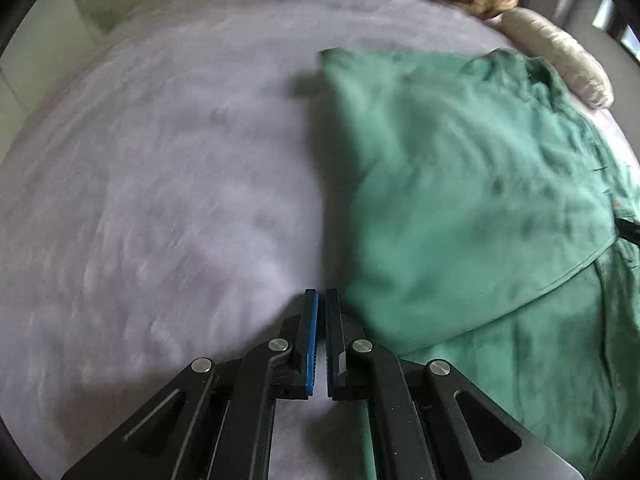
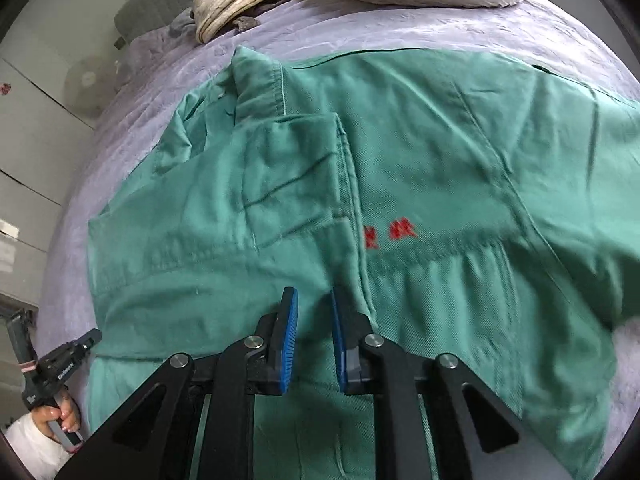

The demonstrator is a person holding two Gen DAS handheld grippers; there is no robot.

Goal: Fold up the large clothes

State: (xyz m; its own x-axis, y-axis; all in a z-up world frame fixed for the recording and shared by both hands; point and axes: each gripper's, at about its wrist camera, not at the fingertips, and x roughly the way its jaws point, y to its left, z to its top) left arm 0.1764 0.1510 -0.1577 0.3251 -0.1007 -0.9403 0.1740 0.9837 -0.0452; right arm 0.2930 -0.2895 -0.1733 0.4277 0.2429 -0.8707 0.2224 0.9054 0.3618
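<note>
The green jacket [image 2: 400, 200] has small red letters [image 2: 390, 234] sewn on its middle. They are too blurry to read.

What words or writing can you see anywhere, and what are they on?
Red embroidered characters on the green jacket, at: too blurred to read.
White lettering on the side of the left gripper, at: too small to read for sure.
Small red mark on the white cabinet, at: too small to read.
Nothing readable shows in the left wrist view.
</note>
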